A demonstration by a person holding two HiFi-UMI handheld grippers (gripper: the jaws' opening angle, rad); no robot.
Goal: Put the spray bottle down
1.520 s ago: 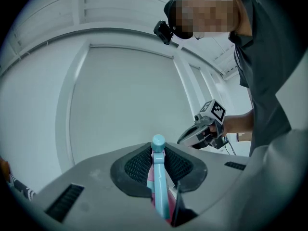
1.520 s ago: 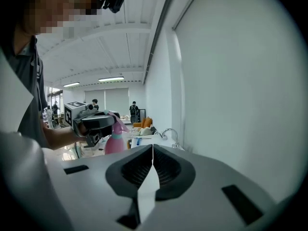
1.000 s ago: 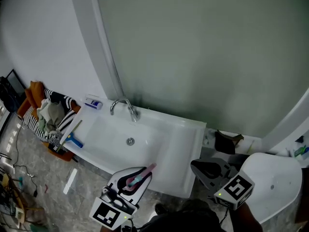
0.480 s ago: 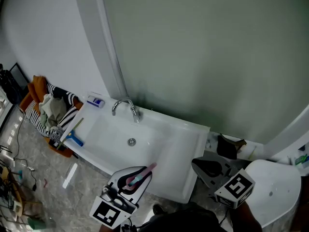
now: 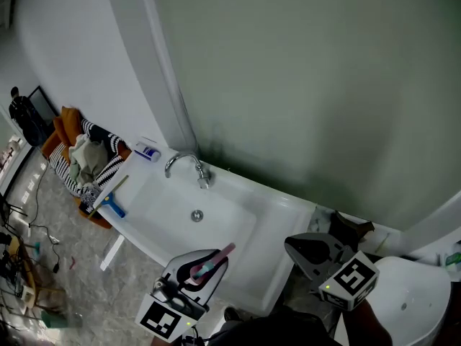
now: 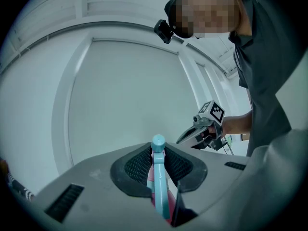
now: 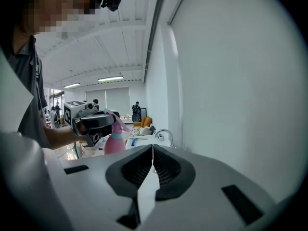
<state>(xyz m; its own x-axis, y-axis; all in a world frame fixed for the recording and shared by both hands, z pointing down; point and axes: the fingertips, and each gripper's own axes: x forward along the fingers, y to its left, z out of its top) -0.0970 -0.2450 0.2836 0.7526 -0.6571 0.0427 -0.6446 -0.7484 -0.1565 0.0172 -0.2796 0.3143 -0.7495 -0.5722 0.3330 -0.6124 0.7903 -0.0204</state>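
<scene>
Left gripper (image 6: 158, 153): your fingers clamp the spray bottle (image 6: 160, 191), its teal and pink head sandwiched between them.
Spray bottle: in the air, by the near edge of the white sink (image 5: 241, 225).
Right gripper (image 7: 153, 150): your fingers are pressed together, empty, apart from the bottle.

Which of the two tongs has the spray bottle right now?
The left tongs: shut on the pink spray bottle with the teal head. The right tongs are shut too, with nothing between them.
</scene>
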